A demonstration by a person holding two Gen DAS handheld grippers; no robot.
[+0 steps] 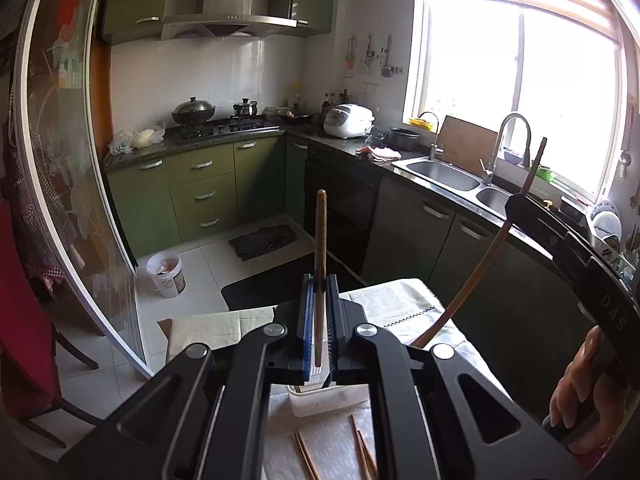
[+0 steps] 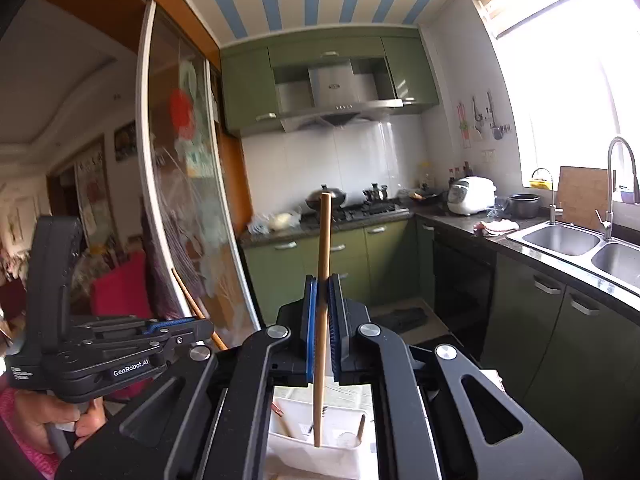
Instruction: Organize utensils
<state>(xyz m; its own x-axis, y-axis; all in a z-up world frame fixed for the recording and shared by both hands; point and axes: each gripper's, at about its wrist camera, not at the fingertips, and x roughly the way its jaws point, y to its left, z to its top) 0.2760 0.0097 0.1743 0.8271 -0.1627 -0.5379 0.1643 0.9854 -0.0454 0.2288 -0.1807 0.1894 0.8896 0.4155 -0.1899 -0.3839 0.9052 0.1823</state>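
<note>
Left gripper (image 1: 319,312) clamped on a brown wooden chopstick (image 1: 320,240), held upright above the white utensil holder (image 1: 328,400). Right gripper (image 2: 323,320) likewise closed on a lighter chopstick (image 2: 323,280), upright, lower tip down inside the holder (image 2: 292,440) beside other sticks. Loose chopsticks (image 1: 306,456) lying on the white cloth (image 1: 332,440) just in front of the holder. Beyond: green cabinets (image 1: 200,184), double sink (image 1: 444,174).
</note>
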